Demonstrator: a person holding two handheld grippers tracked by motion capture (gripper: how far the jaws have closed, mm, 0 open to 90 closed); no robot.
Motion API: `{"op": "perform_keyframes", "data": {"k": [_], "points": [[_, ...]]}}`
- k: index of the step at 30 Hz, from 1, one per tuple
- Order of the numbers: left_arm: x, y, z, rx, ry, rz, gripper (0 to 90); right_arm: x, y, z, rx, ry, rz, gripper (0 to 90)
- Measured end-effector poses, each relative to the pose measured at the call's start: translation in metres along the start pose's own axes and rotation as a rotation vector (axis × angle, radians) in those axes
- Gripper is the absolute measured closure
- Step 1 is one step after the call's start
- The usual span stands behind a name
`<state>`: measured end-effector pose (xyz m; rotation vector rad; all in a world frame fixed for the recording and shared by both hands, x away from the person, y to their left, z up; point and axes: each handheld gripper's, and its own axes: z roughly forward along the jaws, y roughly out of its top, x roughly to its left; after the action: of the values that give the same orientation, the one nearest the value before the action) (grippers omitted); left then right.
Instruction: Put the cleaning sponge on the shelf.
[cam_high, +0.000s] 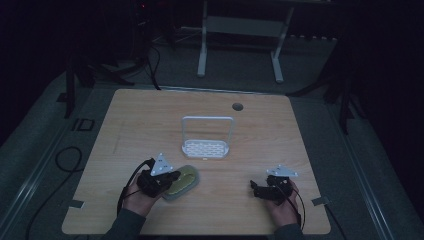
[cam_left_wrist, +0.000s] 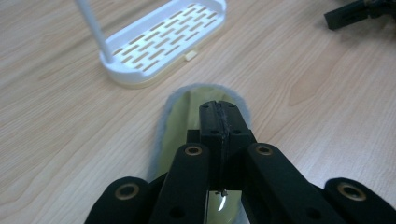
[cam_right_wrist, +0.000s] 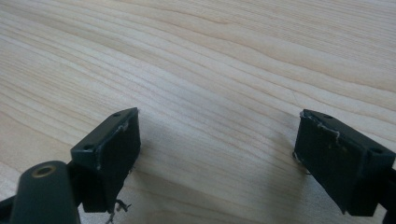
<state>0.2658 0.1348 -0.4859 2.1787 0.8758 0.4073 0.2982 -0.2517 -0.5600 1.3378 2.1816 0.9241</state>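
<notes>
An oval yellow-green pad with a grey rim (cam_high: 184, 181) lies near the table's front left, just in front of a white slotted rack with a tall loop handle (cam_high: 206, 148). My left gripper (cam_high: 171, 178) reaches over the pad from its left end. In the left gripper view its jaws are pressed together (cam_left_wrist: 219, 116) on the pad (cam_left_wrist: 180, 116), which spreads out beneath and beyond them; the rack (cam_left_wrist: 163, 42) stands farther off. My right gripper (cam_high: 256, 189) rests at the front right, jaws wide apart (cam_right_wrist: 217, 154) over bare wood. It also appears in the left gripper view (cam_left_wrist: 355, 14).
The wooden table (cam_high: 150, 115) has a round cable hole (cam_high: 237, 106) at the back. A white frame (cam_high: 240, 30) stands on the floor behind it. Cables (cam_high: 65, 160) lie on the floor to the left. The room is dim.
</notes>
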Motion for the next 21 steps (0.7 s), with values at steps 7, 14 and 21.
{"op": "perform_keyframes", "data": {"k": [7, 14, 21], "points": [[-0.007, 0.007, 0.009, 0.013, -0.026, 0.015, 89.9, 0.0, 0.0, 0.0, 0.0, 0.0, 0.0, 14.0], [-0.012, 0.01, 0.016, 0.028, -0.042, 0.021, 89.9, 0.0, 0.0, 0.0, 0.0, 0.0, 0.0, 14.0], [-0.014, 0.01, 0.023, 0.049, -0.057, 0.024, 89.8, 0.0, 0.0, 0.0, 0.0, 0.0, 0.0, 14.0]]}}
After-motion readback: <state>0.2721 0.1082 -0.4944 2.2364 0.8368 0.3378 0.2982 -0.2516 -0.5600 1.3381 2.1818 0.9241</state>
